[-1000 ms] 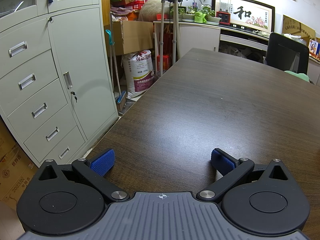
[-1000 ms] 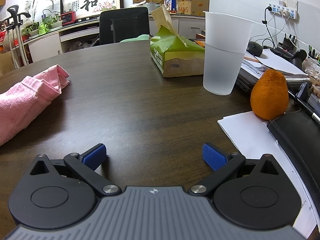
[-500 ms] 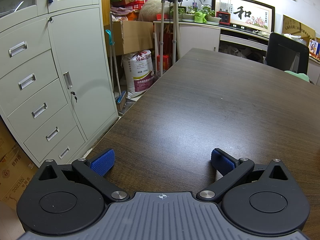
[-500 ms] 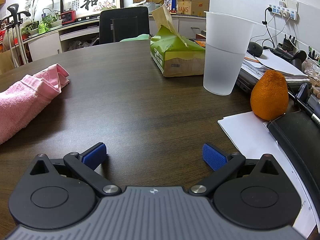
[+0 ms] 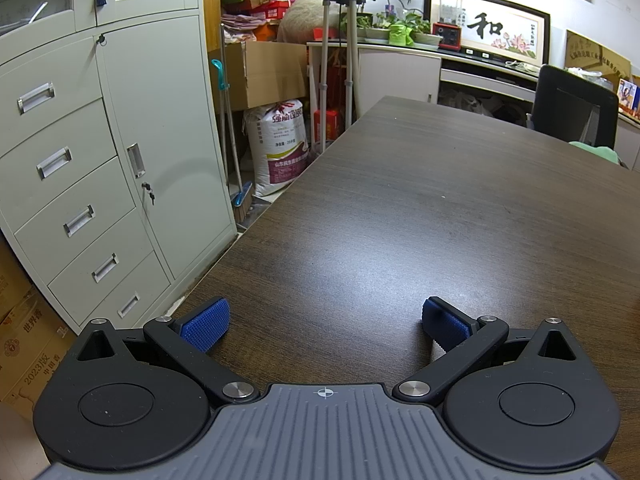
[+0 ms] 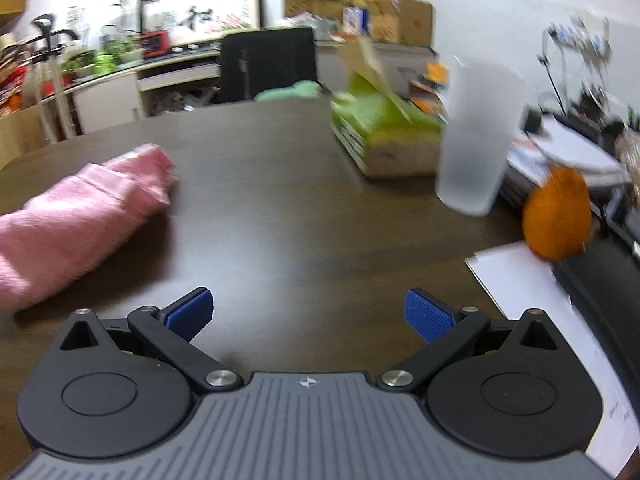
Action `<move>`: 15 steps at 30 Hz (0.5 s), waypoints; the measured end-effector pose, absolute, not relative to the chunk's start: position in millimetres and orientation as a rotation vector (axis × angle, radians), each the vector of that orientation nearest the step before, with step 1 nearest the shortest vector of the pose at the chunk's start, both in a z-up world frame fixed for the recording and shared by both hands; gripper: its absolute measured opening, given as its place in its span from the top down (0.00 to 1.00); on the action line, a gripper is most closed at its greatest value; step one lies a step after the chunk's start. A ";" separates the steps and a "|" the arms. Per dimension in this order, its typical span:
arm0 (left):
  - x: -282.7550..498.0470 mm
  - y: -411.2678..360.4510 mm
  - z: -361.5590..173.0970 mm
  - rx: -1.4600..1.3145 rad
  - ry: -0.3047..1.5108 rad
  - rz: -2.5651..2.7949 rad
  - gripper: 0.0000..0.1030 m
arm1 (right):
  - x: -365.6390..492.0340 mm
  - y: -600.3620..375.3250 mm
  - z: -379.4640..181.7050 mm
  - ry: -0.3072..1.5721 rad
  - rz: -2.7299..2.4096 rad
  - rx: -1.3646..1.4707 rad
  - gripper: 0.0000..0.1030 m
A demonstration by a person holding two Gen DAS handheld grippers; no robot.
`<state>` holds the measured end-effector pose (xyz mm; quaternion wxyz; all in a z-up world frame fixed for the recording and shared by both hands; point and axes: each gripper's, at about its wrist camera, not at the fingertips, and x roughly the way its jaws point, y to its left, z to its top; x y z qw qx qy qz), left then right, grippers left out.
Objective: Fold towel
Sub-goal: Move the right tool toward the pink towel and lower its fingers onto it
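Item 1, right gripper [image 6: 308, 314]: I held it low over the table [image 6: 304, 208], fingers spread wide with nothing between the blue pads [image 6: 426, 316]. The whole right wrist view was smeared with motion blur, so I judged the tool to be mid-swing, probably so that the spread jaws could take a cloth edge.

Item 2, towel [image 6: 76, 220]: pink terry, lying bunched in a long loose roll on the table, ahead and to the left of the right gripper and well apart from it. No neat fold showed (I judged the task barely begun).

Item 3, left gripper [image 5: 324, 324]: fingers likewise spread and empty, parked near the table's left edge. The towel did not appear in the left wrist view, which suggested I would have to bring this tool rightward before both could share the cloth.

Item 4, surface: dark wood-grain top, bare on the left side; on the right, a frosted plastic cup [image 6: 478, 140], a green tissue box [image 6: 380, 140], an orange [image 6: 558, 218] and loose paper [image 6: 520, 276], all crowding the space a spread towel might need.

Item 5, room: a grey filing cabinet [image 5: 100, 168] beside the table, a printed sack [image 5: 280, 144] on the floor, a black office chair [image 6: 268, 64] at the far end.
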<state>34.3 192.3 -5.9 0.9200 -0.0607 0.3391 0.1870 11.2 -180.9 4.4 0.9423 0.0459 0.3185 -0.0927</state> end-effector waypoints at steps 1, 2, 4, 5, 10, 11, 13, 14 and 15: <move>34.2 190.8 -5.8 -0.122 0.697 0.378 0.00 | 12.5 -173.4 10.1 0.639 -0.167 0.086 0.00; 33.8 189.9 -5.6 -0.120 0.697 0.373 0.00 | 13.7 -169.8 12.8 0.634 -0.155 0.084 0.00; 33.6 188.3 -5.4 -0.115 0.698 0.361 0.00 | 17.9 -155.6 22.0 0.621 -0.112 0.073 0.00; 33.4 188.1 -5.4 -0.114 0.698 0.359 0.00 | 19.6 -151.4 24.6 0.617 -0.101 0.067 0.00; 33.4 188.3 -5.9 -0.115 0.698 0.359 0.00 | 33.3 -128.2 32.3 0.604 -0.046 0.049 0.00; 33.4 188.2 -6.0 -0.114 0.698 0.357 0.00 | 37.3 -123.6 32.9 0.607 -0.033 0.051 0.00; 33.5 187.8 -6.2 -0.112 0.698 0.352 0.00 | 44.4 -116.2 33.4 0.611 -0.012 0.054 0.00; 33.4 187.6 -6.4 -0.111 0.698 0.349 0.00 | 48.1 -113.0 33.5 0.611 -0.002 0.056 0.00; 33.4 187.0 -6.4 -0.109 0.698 0.343 0.00 | 51.5 -109.6 33.6 0.609 0.010 0.058 0.00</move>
